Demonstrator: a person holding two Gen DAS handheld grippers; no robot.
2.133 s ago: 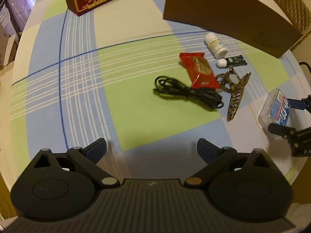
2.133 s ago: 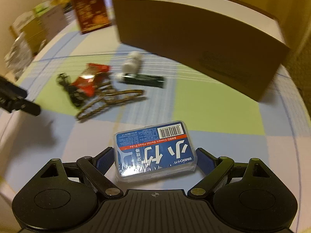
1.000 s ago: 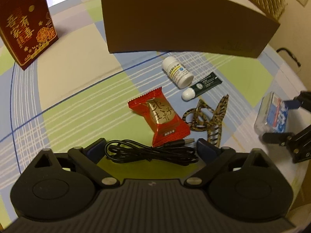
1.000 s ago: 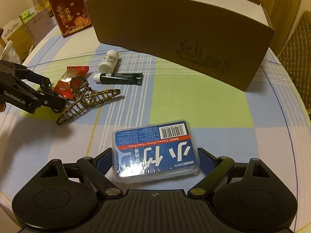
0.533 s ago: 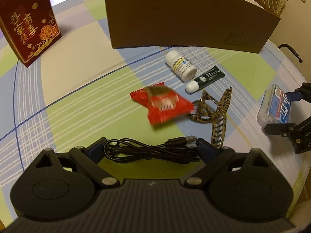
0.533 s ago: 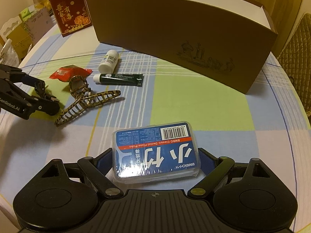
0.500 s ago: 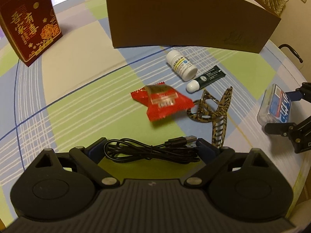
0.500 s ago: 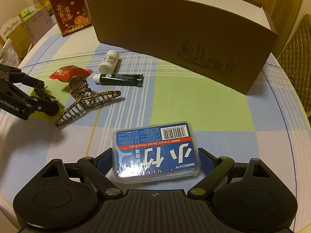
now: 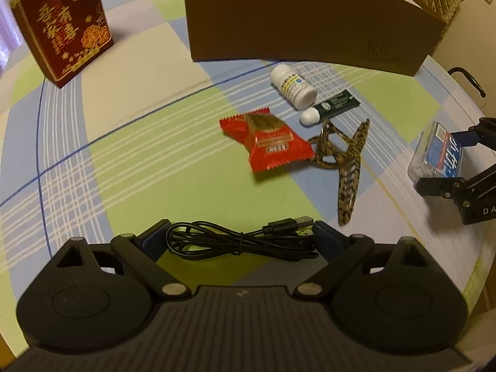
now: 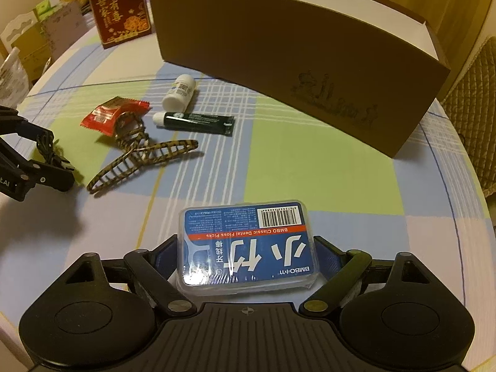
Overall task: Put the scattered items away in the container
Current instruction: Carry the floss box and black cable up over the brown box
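My left gripper is shut on a coiled black cable, held lengthwise between the fingers just above the checked tablecloth. In my right gripper, a clear box of dental floss picks with a blue label is clamped and held off the table. The brown open-topped container stands behind. In front of it lie a red snack packet, a leopard-print hair claw, a white pill bottle and a dark green tube.
A red gift box with gold characters stands at the back left of the round table. Cartons and bags sit beyond the left edge. A quilted chair back is at the right. The table edge curves close on the right.
My left gripper came down around the black cable, took hold of it and lifted it. The red packet got knocked and turned over. The right gripper kept the floss box and edged toward the container.
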